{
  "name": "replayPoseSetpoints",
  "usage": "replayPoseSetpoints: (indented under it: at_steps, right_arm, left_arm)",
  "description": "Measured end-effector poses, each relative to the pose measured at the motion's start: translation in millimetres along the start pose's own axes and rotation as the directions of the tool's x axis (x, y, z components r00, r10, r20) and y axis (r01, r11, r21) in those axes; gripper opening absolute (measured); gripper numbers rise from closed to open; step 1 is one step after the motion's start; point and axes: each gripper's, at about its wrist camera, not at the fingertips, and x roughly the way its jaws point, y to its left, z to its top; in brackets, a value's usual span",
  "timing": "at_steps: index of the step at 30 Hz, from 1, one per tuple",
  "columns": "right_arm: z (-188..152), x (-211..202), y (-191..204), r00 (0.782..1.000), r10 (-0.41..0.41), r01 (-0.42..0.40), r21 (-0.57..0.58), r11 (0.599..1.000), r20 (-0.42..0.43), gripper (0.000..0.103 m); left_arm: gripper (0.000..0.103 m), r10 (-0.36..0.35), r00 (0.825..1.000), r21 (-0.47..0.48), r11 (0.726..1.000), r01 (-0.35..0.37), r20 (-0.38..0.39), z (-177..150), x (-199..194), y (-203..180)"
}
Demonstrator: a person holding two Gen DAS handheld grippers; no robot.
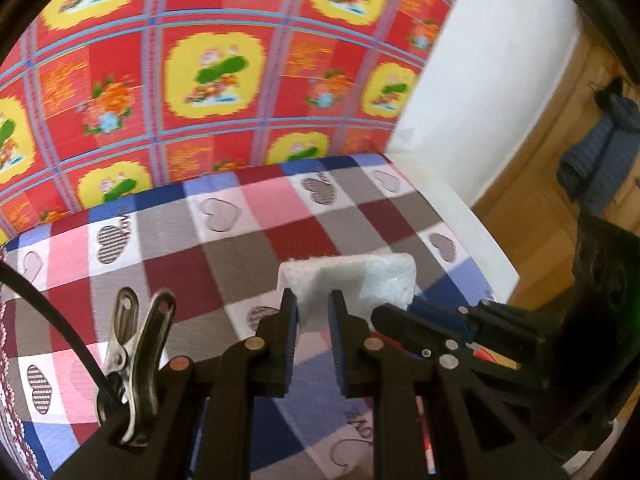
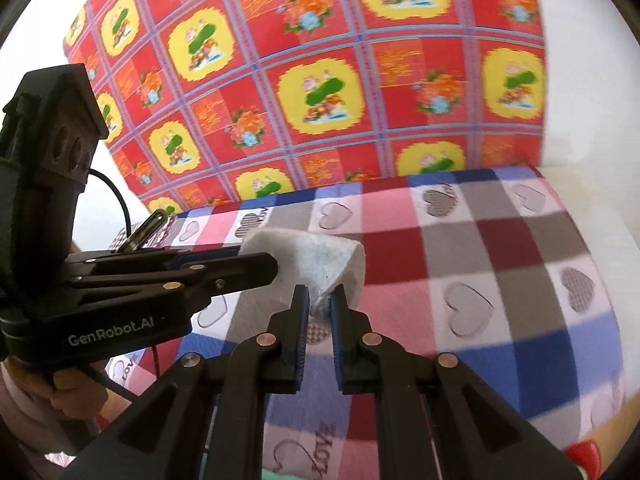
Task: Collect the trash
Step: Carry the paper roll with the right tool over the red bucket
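Left gripper clenched on left end of white paper sheet; right gripper clenched on its right corner. Sheet hangs stretched between them, above checked heart-pattern bedspread.

Left: black cable and metal clip ride on left gripper body. Ahead: red-and-yellow floral cloth rises right behind bedspread's far edge. Right: bedspread edge drops off; white wall, then wooden floor with blue garment lying well apart.
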Motion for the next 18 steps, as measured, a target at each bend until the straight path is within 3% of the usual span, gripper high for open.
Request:
replayPoseSetpoints:
  at_steps: [10,18]
  right_arm:
    - [-30.4,-51.6,-30.0,0.993,-0.112,0.109,0.129,0.986,0.023,0.012]
    - [-64.6,-98.0,-62.1,0.975,-0.219,0.205,0.244,0.948,0.031,0.012]
  left_arm:
    - [0.016,-0.114,0.992,0.123,0.985,0.119,-0.048,-6.5,8.9,-60.6]
    - [0.016,-0.194,0.974,0.224,0.950,0.216,-0.116,-21.1,23.2,-120.3]
